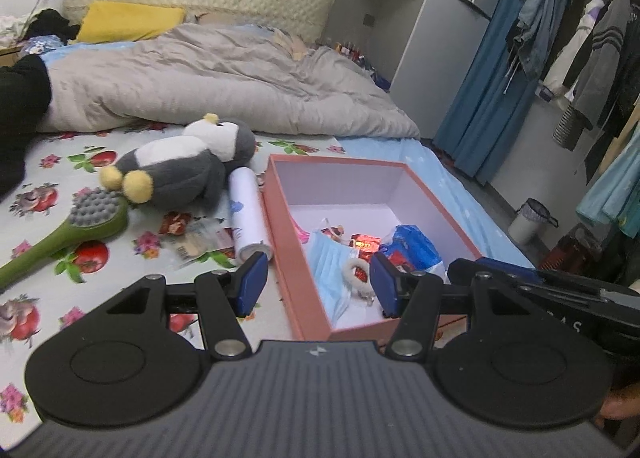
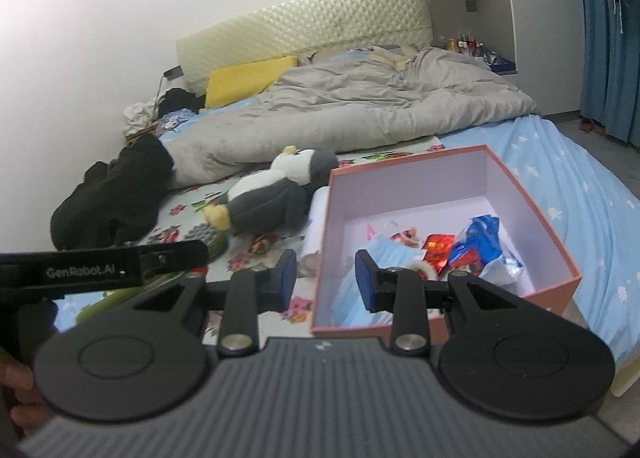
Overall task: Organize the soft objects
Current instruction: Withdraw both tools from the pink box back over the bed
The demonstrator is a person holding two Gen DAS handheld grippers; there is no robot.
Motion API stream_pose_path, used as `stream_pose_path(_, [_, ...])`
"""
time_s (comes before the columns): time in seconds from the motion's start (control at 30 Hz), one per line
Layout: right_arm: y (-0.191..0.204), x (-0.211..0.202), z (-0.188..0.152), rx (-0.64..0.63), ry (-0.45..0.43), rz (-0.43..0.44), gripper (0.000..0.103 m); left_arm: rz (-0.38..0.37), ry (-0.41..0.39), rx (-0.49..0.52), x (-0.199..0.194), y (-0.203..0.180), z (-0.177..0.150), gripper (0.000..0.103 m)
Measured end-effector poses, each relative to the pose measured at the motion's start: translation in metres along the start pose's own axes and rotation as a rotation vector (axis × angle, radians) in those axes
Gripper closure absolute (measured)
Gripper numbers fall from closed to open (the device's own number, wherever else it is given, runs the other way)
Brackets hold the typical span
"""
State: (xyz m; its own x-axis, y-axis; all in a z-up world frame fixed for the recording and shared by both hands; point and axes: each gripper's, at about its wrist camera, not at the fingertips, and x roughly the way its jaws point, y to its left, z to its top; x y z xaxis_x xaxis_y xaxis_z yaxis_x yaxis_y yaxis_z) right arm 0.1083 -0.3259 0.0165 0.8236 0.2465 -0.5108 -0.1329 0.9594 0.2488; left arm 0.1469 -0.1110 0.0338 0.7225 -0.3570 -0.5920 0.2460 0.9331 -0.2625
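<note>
We see a grey-and-white plush penguin [image 1: 188,166] lying on its side on the floral sheet, yellow feet at its eight o'clock. At its four o'clock sits an open pink box [image 1: 280,218], holding a crumpled blue face mask [image 1: 330,266] near its front wall.

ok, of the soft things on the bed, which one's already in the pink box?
The blue face mask, lying in the pink box near its front corner. The plush penguin and grey duvet lie outside on the bed.
</note>
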Motion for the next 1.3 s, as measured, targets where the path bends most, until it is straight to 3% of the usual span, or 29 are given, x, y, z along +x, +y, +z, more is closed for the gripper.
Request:
stream_pose_path(0.47, [0.059,-0.011,-0.059,-0.002,-0.001,0.065,0.067,0.040,-0.013,-0.044,-0.061,0.057,-0.057,0.041])
stream_pose_path(0.8, [0.096,-0.011,-0.103,-0.061,0.029,0.106,0.067,0.095,-0.002,-0.089,-0.076,0.089,-0.093,0.041])
stream_pose_path(1.3, [0.107,0.011,-0.142,-0.092,0.084,0.143,0.067,0.169,0.012,-0.099,-0.072,0.127,-0.144,0.041])
